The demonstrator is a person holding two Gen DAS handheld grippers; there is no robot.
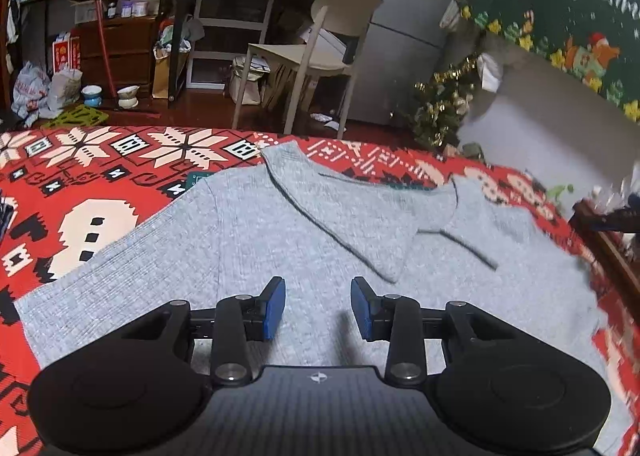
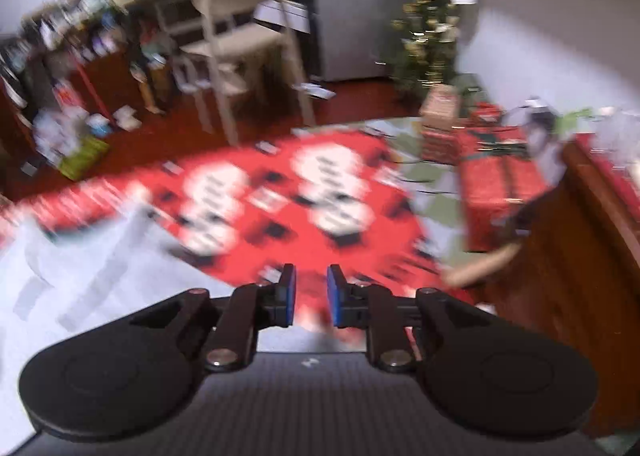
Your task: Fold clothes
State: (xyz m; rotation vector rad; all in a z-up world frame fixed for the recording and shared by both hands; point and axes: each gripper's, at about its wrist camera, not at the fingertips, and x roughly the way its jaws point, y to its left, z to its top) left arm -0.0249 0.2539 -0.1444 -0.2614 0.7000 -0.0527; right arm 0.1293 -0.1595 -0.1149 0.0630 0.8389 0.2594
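A green wall hanging [image 1: 560, 15] reads "Merry Christmas", its end cut off. A red patterned blanket [image 1: 100, 183] carries the grey sweater [image 1: 280, 240], spread flat with both sleeves folded across its chest. A beige chair [image 1: 320, 43] and a small Christmas tree [image 1: 444, 103] stand beyond. The left gripper [image 1: 318, 308] hovers over the sweater, jaws parted and empty. The right gripper [image 2: 311, 298], blurred, seems narrowly parted, empty, over the blanket.

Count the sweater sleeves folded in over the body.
2. One sleeve lies diagonally across the grey sweater near its middle; the other sleeve crosses from the right side, its cuff meeting the first. Nothing suggests more hidden.
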